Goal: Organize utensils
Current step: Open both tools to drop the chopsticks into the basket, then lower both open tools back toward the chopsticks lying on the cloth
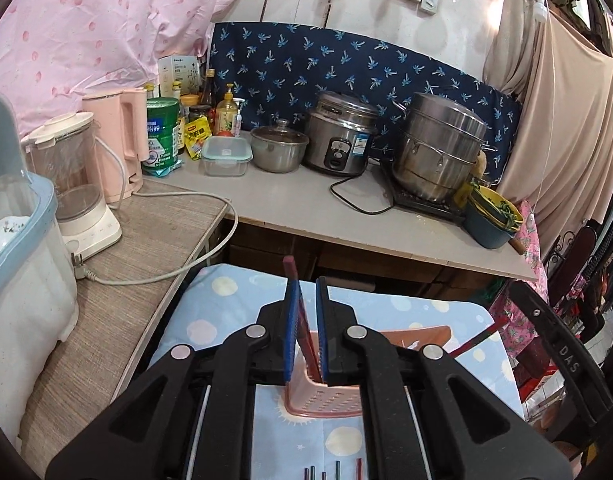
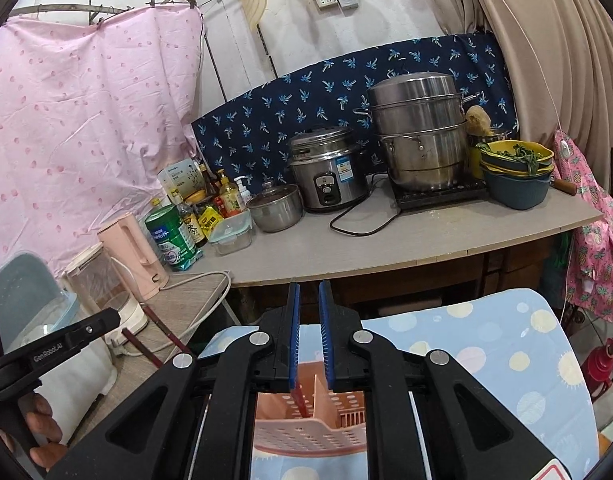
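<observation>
Both grippers hover over the pink holder [image 2: 310, 416]: left gripper [image 1: 306, 322] clamps a red chopstick [image 1: 296, 312]; right gripper [image 2: 309, 334] pinches another chopstick [image 2: 300, 400], tip inside.

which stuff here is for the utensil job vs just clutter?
Job:
pink utensil holder
maroon chopstick
red chopstick
loose chopsticks on the cloth

Clutter:
rice cooker
steamer pot
small lidded pot
pink kettle
blender
</observation>
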